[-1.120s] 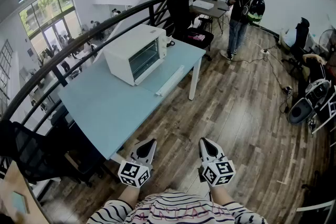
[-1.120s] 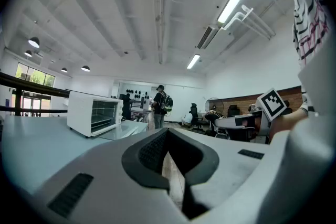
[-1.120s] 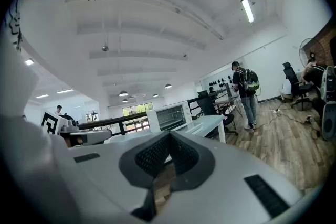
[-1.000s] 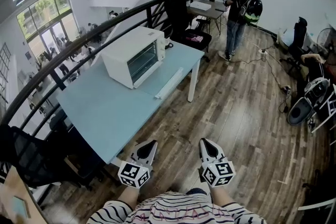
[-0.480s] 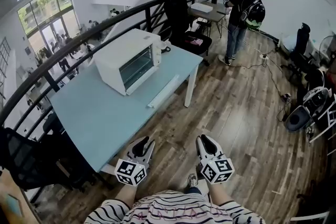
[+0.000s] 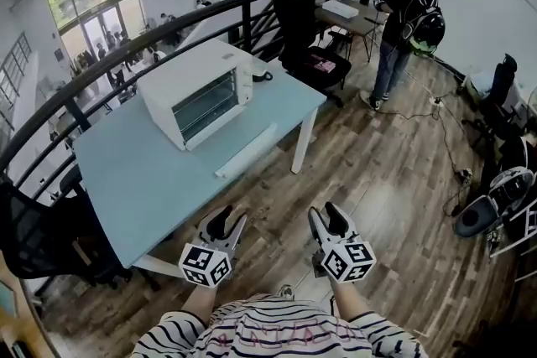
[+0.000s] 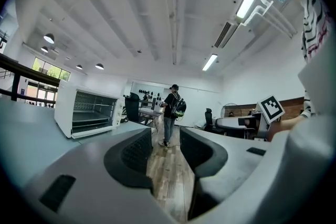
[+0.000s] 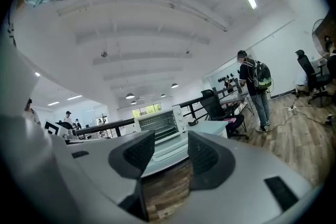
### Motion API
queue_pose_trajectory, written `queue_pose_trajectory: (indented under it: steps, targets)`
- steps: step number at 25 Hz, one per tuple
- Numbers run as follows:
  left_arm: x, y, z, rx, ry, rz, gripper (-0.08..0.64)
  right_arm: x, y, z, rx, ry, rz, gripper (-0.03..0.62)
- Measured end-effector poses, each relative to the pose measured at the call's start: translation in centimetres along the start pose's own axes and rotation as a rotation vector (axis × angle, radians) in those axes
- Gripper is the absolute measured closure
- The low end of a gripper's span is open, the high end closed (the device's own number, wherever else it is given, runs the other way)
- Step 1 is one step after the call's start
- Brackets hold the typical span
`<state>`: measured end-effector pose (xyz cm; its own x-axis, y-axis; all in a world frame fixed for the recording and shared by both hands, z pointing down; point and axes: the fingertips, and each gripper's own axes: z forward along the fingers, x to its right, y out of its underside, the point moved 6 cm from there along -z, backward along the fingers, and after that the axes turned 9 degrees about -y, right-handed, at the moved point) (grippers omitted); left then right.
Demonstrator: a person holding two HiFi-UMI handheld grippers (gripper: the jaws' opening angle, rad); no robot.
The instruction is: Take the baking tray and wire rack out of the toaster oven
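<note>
Striped sleeves [image 6: 180,335] at the bottom of the head view, a gripper in each hand, both held over wood floor [image 6: 386,180] and short of the table. Left gripper [image 6: 226,222] sits just off the near table corner, with its marker cube toward the person. Its jaws are parted and opening, with nothing between them, only floor showing through the gap in the left gripper view. Right gripper [image 6: 326,220] is beside it, a bit apart. Its jaws are also spread and opening, nothing between, and the right gripper view shows floor and the table edge through the gap. Both point roughly level toward the table. The light blue table [image 6: 143,176] runs diagonally up to the right, with a long white strip [image 6: 246,151] lying near its front edge. The white toaster oven [image 6: 195,92] stands on the far part of the table, well apart from both grippers, its glass front facing the floor side. In the left gripper view shelves show inside the oven, so the baking tray and wire rack are in there, but tray and rack cannot be told apart at this size. A black railing [image 6: 126,46] runs behind the table, and a black office chair [image 6: 298,8] stands past its far end. Farther back, a person with a backpack [image 6: 407,17] stands by another desk, back turned. Windows [image 6: 88,0] are at far left.
</note>
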<state>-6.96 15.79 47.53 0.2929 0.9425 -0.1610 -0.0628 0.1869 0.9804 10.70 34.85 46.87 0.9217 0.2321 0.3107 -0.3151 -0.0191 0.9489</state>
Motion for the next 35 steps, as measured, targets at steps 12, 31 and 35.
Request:
queue_pose_trajectory:
  steps: [12,31,35]
  targets:
    - [3.5,-0.4,7.2,0.025,-0.089,-0.016,0.414,8.2,-2.7,1.2,-0.03,-0.073,0.004,0.402]
    - [-7.3,-2.3,13.9,0.015,-0.105,-0.034,0.414,9.6,-3.5,13.3,-0.02,-0.035,0.016,0.402]
    - [-10.5,-3.5,14.9,0.01,-0.112,-0.033,0.414,8.6,-4.1,17.3,-0.019,-0.049,0.017,0.402]
